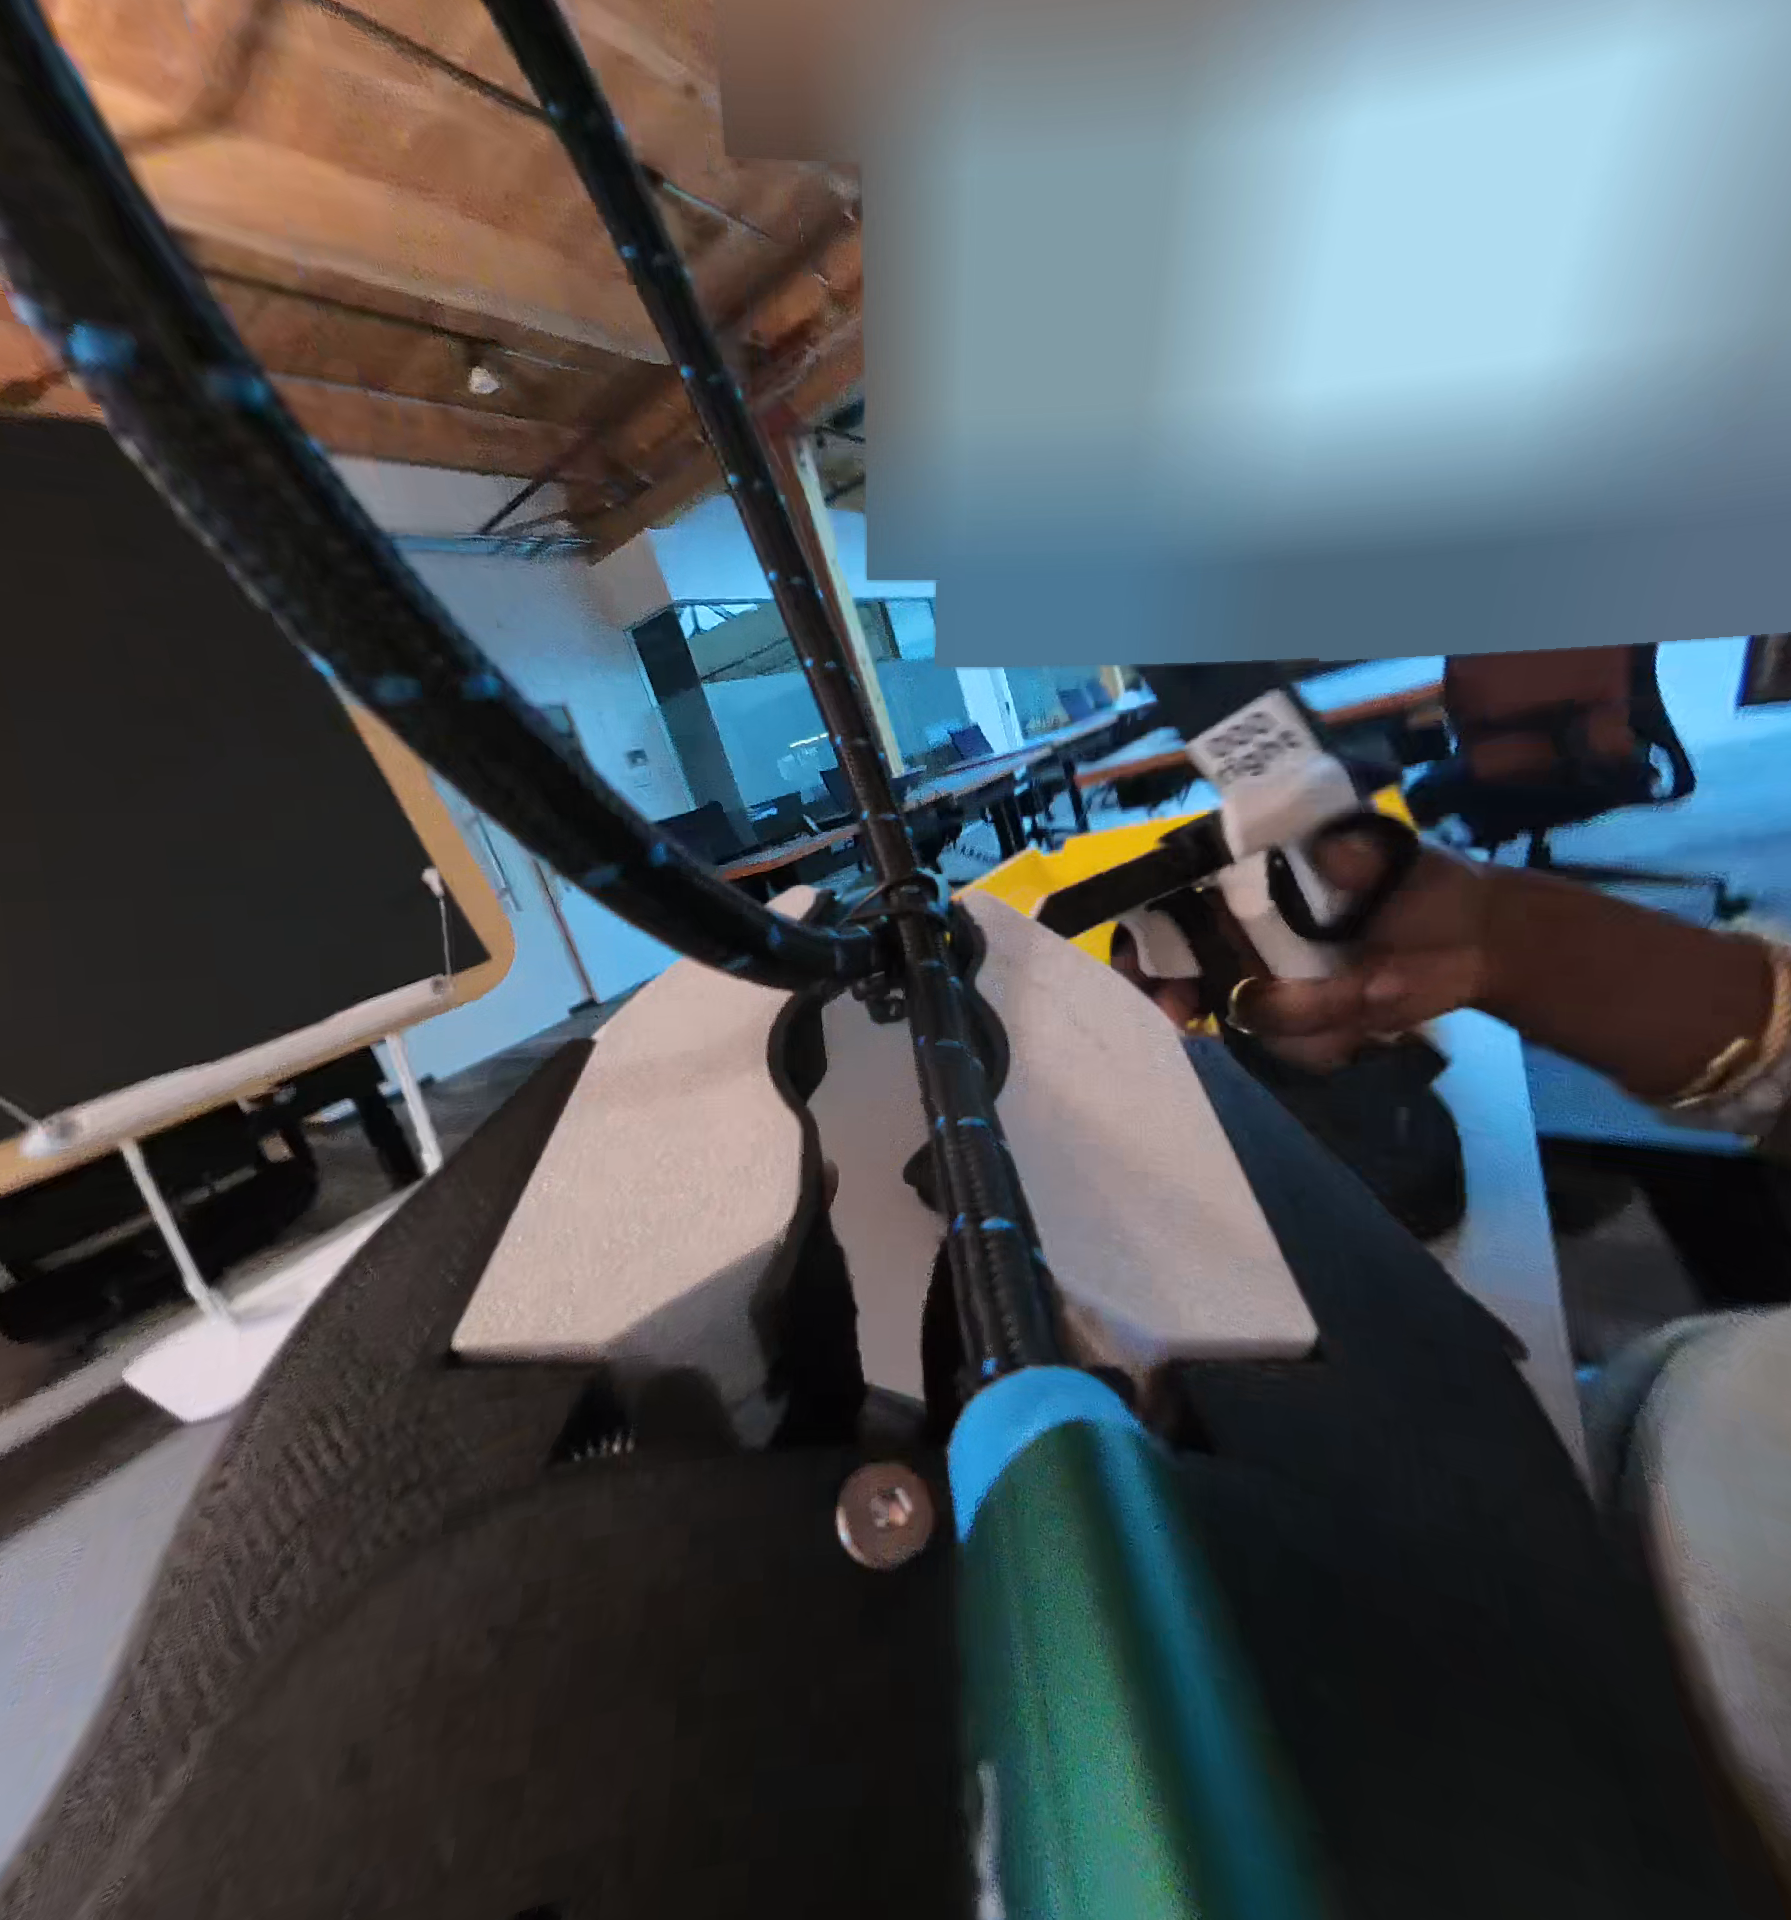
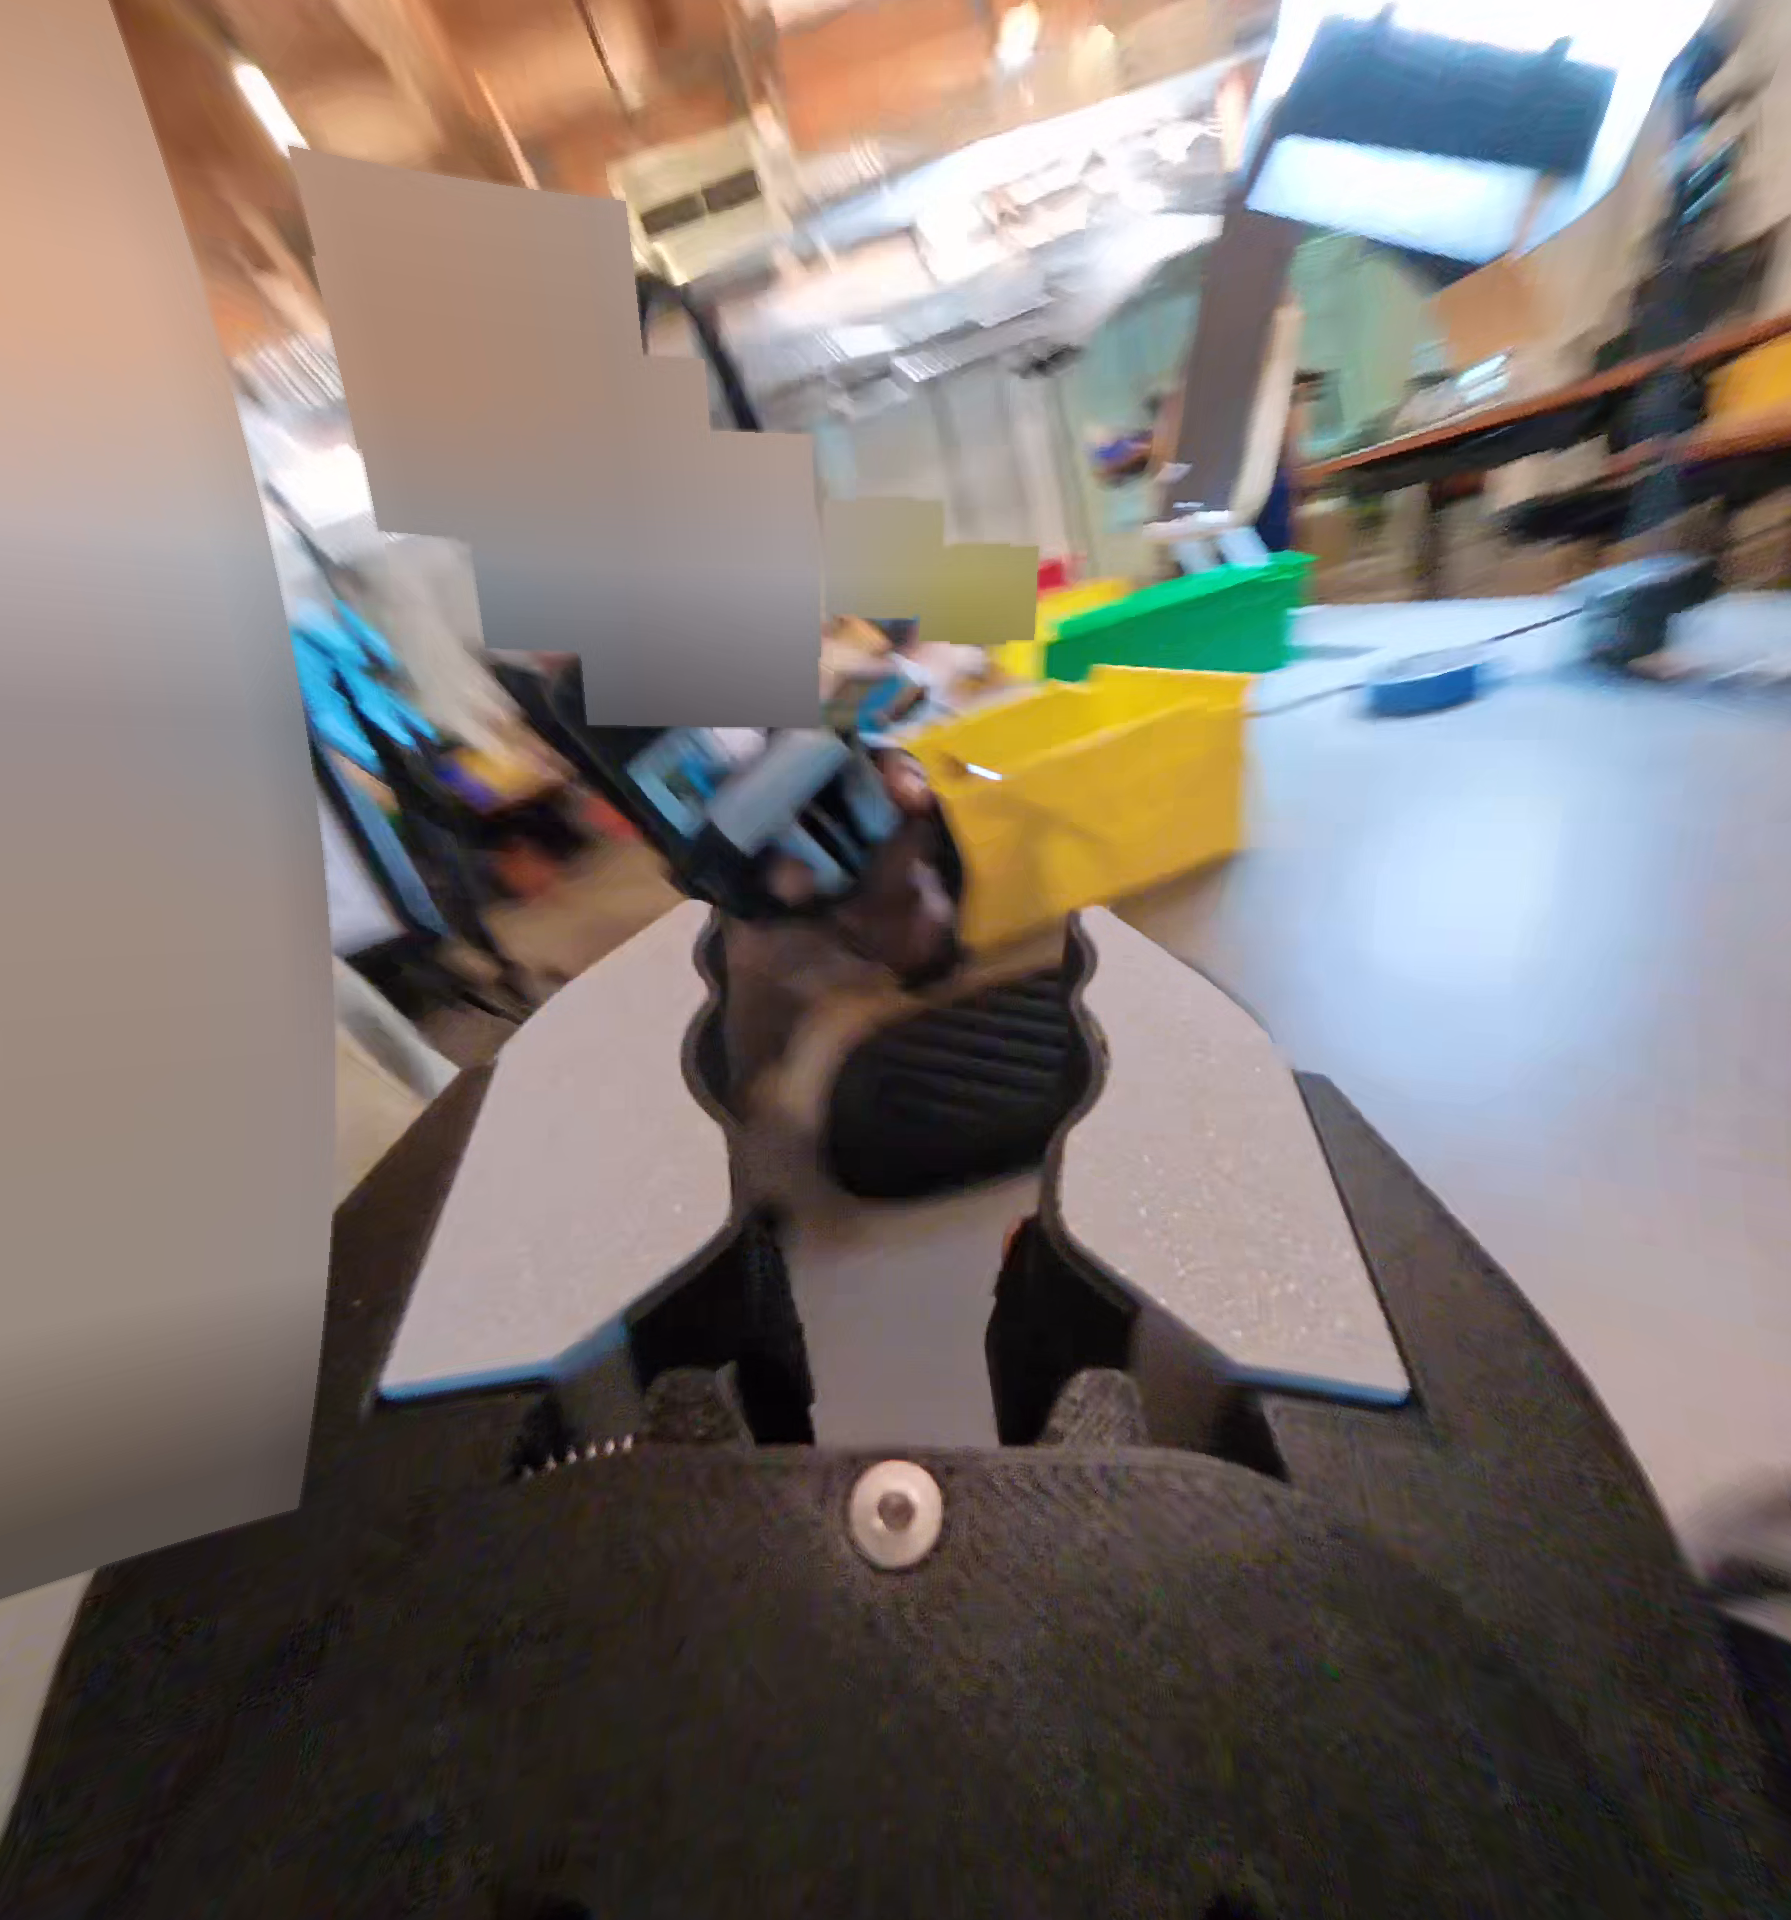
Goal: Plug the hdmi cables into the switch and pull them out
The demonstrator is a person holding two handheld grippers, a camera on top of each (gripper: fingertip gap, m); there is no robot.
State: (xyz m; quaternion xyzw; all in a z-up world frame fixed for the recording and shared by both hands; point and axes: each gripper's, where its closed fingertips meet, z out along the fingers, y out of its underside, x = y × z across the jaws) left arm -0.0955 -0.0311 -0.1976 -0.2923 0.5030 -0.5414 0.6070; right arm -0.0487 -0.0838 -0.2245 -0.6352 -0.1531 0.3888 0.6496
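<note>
My left gripper (image 1: 886, 935) is clamped on the braided HDMI cable (image 1: 958, 1153); the right gripper (image 2: 891, 997) is apart, empty. Switch unseen. Regrip nearer the green plug (image 1: 1088, 1621) before inserting.

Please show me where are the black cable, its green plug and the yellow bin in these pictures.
cable (image 1: 958, 1132): left wrist view, braided stretch between the left tongs' fingers.
green plug (image 1: 1088, 1621): left wrist view, middle of its shell.
yellow bin (image 2: 1099, 800): right wrist view, near side wall.
</note>
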